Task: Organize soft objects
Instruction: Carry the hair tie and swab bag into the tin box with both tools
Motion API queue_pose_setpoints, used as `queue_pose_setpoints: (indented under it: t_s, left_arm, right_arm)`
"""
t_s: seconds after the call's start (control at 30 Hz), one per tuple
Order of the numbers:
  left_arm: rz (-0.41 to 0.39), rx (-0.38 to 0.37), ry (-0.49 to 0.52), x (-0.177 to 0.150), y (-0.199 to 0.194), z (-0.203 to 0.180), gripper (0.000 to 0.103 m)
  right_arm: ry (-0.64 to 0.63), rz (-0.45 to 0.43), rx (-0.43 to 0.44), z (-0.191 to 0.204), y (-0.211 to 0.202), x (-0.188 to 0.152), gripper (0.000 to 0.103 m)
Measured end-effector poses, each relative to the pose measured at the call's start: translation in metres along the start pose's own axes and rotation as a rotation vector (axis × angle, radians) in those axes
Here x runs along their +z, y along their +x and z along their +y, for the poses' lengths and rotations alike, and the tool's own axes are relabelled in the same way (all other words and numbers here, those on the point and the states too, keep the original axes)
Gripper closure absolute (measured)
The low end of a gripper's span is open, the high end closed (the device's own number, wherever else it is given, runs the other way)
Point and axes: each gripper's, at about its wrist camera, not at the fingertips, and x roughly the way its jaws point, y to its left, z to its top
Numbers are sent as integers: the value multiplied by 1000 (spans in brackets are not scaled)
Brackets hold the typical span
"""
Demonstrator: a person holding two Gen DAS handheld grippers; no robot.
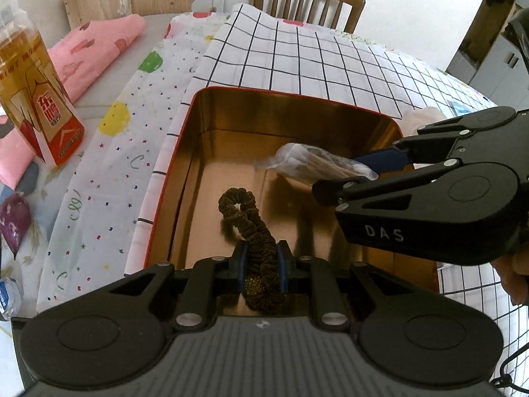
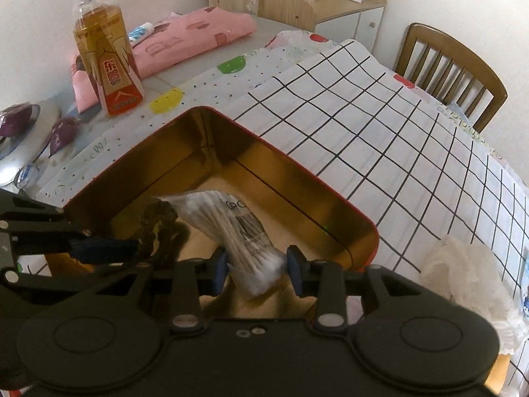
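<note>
Both claws hang over the open tin (image 1: 198,152): the left claw (image 1: 261,264) grips a brown scrunchie (image 1: 251,225), the right claw (image 2: 258,269) pinches a bag of cotton swabs (image 2: 231,228). Next, I judge: lower and release inside.

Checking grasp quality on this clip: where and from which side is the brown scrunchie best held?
Near one end, from above. The brown scrunchie is a long, limp loop, so the left gripper's jaws pinch across its gathered band while the rest trails down into the open tin. Coming from above keeps clear of the tin's walls and the cotton swab bag.
</note>
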Motion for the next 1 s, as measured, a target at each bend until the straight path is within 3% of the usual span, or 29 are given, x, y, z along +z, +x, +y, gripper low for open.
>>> queue_pose_setpoints:
  t_s: [0.23, 0.3, 0.53, 0.8, 0.87, 0.93, 1.0]
  left_arm:
    - [8, 3, -14, 0, 3, 1, 84]
    - [5, 2, -21, 0, 3, 2, 84]
    - [-10, 9, -27, -1, -1, 3, 75]
    - [-48, 19, -18, -2, -12, 1, 74]
    - [-64, 20, -12, -2, -17, 1, 70]
    - [-84, 23, -2, -3, -22, -1, 40]
    - [-112, 23, 9, -4, -29, -2, 35]
  right_arm:
    - [6, 2, 10, -3, 1, -2, 62]
    - [0, -6, 8, -3, -1, -3, 52]
    - [1, -34, 20, -3, -10, -7, 45]
    - [46, -88, 50, -11, -33, -13, 36]
    - [62, -112, 64, -14, -43, -17, 32]
    - [79, -137, 82, -16, -54, -20, 31]
    - [97, -156, 95, -19, -64, -25, 31]
